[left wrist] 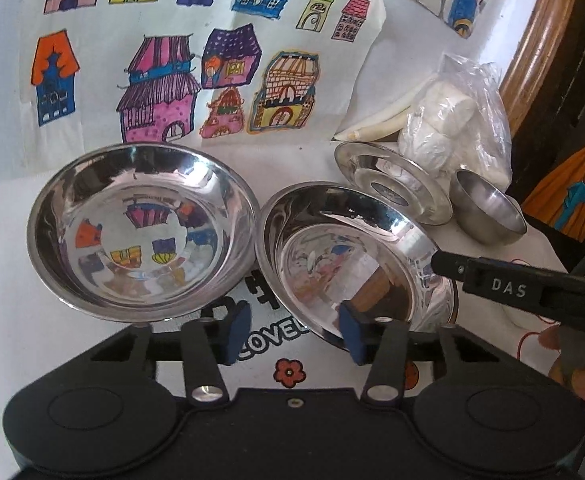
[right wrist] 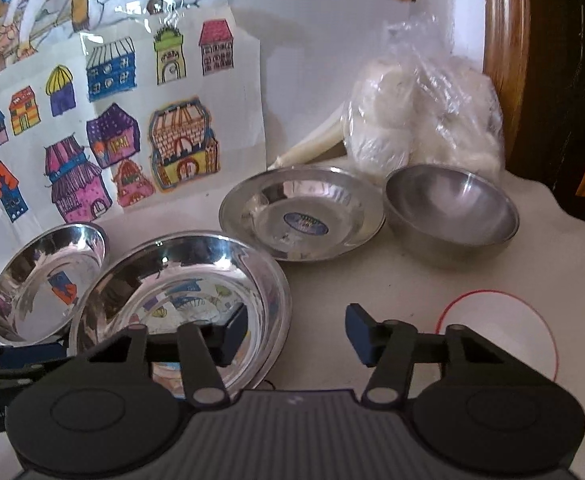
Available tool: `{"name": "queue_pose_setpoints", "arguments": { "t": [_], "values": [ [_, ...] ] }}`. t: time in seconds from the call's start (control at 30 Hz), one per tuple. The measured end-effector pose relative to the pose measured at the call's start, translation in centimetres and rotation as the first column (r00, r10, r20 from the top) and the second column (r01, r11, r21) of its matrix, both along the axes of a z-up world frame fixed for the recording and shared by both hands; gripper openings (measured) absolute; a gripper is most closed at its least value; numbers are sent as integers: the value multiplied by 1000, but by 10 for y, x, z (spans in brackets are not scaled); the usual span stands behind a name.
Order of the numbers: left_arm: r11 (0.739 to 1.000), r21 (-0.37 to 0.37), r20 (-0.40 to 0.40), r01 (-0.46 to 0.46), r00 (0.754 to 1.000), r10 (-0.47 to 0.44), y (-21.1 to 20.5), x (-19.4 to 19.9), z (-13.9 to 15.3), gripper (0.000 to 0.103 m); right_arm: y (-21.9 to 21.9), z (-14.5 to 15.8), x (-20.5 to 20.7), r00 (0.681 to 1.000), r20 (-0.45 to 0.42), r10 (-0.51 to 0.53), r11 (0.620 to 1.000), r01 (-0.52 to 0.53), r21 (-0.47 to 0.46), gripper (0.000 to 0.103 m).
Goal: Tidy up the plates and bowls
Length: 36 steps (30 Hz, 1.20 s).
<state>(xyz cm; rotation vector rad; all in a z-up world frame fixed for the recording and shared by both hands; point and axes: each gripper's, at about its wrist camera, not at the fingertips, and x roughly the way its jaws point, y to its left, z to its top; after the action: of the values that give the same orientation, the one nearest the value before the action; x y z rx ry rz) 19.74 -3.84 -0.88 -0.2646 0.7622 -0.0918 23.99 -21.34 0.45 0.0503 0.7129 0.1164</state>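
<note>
Left gripper point(left wrist: 294, 330) half-open at near plate point(left wrist: 356, 264) rim, nothing gripped | right gripper point(right wrist: 296, 336) straddled it likewise, seemingly to stack.

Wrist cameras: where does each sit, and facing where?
Left wrist: on the left gripper, angled down at the left shiny steel plate and right shiny steel plate; the right gripper and a hand's fingers enter from right.
Right wrist: on the right gripper, angled down, jaws astride the right plate's rim; left gripper at lower left.
Shared: both plates, small stickered steel plate, dull steel bowl, plastic bag, house drawings.
</note>
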Motion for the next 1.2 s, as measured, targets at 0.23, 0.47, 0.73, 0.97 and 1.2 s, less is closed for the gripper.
{"name": "queue_pose_setpoints", "arguments": {
  "t": [0.23, 0.47, 0.73, 0.97, 1.2],
  "values": [
    [1000, -7, 21, 1, 1000, -1, -2, 2, -2, 32, 4, -6, 5, 1000, -29, 9, 1000, -9, 13, 28],
    [1000, -29, 26, 2, 1000, -1, 1, 6, -5, 25, 4, -6, 5, 999, -39, 6, 1000, -5, 17, 18],
    [999, -32, 44, 14, 999, -13, 0, 3, -3, 22, 6, -5, 0, 999, -34, 0, 1000, 0, 8, 13],
    [999, -17, 94, 44, 995, -42, -6, -8, 7, 22, 1, 0, -15, 1000, -13, -17, 1000, 17, -3, 13],
    [1000, -16, 131, 23, 991, -21, 4, -17, 20, 22, 8, 16, -25, 999, 43, -12, 1000, 11, 8, 14]
  ]
}}
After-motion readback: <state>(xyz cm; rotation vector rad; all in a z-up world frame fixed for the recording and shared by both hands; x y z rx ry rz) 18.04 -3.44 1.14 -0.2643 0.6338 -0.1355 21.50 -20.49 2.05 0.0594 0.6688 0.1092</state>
